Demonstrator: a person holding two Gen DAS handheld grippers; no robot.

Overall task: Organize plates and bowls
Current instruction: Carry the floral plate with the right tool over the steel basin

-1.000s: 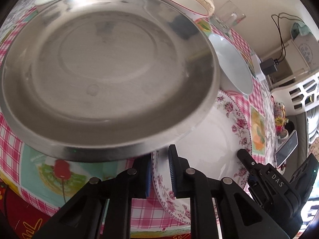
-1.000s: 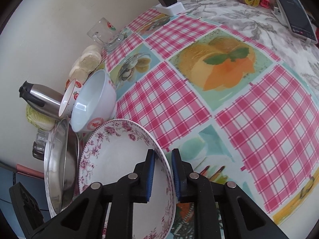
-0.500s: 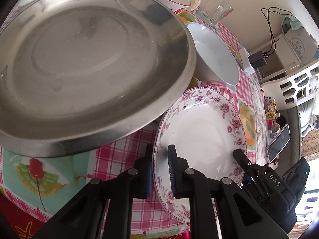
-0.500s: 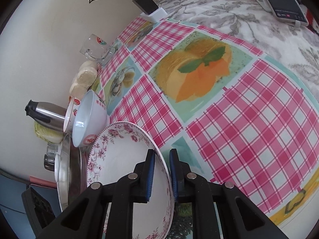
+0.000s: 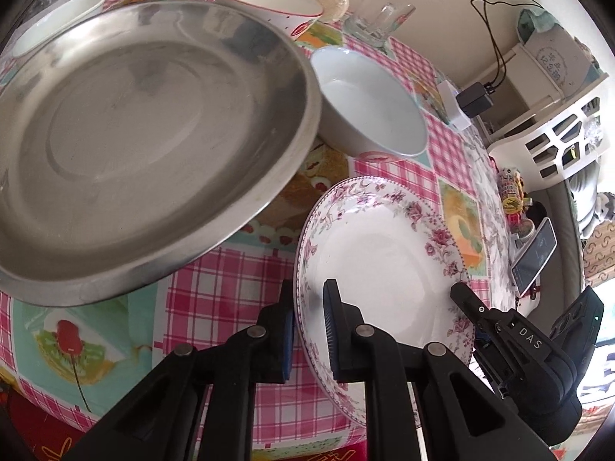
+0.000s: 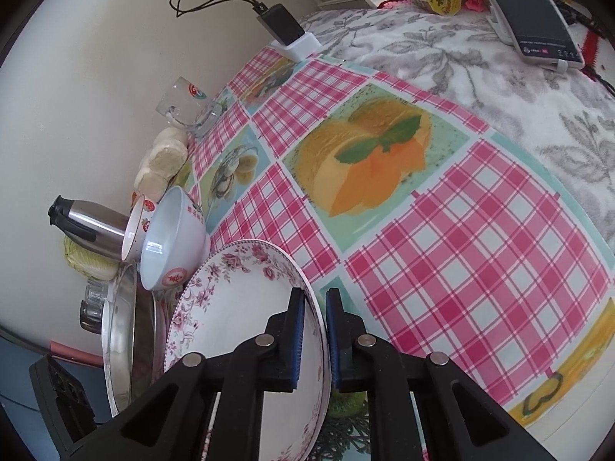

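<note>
Floral plate [image 5: 384,253] rim clamped by both jaws, steel tray [image 5: 146,134] beside.

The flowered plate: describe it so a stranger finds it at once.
On the pink checked tablecloth, look just right of the big steel tray and in front of the plain white bowl. The flowered plate is there, gripped at opposite rims by both grippers. Only it has a border of pink roses.

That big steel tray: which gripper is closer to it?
Left. The left gripper clamps the floral plate's rim beside the steel tray; the right gripper grips the plate's far rim.
</note>
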